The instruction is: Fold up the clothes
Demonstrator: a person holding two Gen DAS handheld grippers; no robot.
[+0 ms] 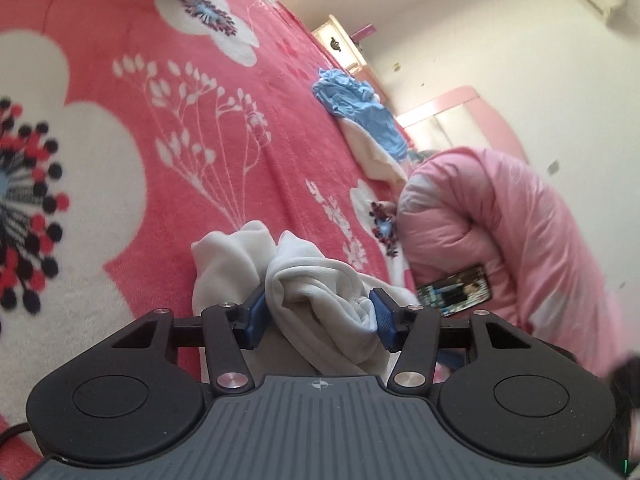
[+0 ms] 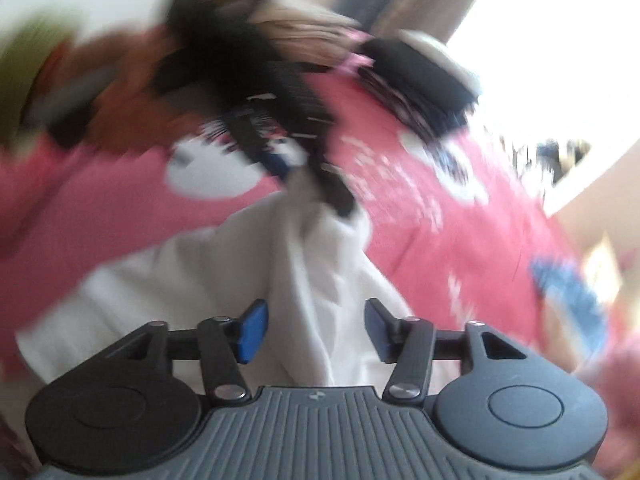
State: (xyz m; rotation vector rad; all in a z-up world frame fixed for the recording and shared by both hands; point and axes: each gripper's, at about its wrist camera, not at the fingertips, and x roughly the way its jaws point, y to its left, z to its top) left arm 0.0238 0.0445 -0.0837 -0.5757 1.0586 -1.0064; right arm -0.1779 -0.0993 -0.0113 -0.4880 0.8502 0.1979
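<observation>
Gathering step: our left gripper [image 1: 318, 316] clamps the bunched white fleece garment [image 1: 316, 280]; our right gripper [image 2: 316, 330] stands apart above it. Next, regrip toward six o'clock.

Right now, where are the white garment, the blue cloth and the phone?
white garment [image 1: 320, 288], left wrist view, on its bunched fold between the fingers
blue cloth [image 1: 360, 108], left wrist view, on its crumpled middle
phone [image 1: 456, 294], left wrist view, on its lit screen

A red fleece blanket [image 1: 240, 80] with large white flowers covers the bed. A bulky pink quilt [image 1: 500, 232] is bunched at its edge, with a phone [image 1: 454, 289], screen lit, lying against it
</observation>
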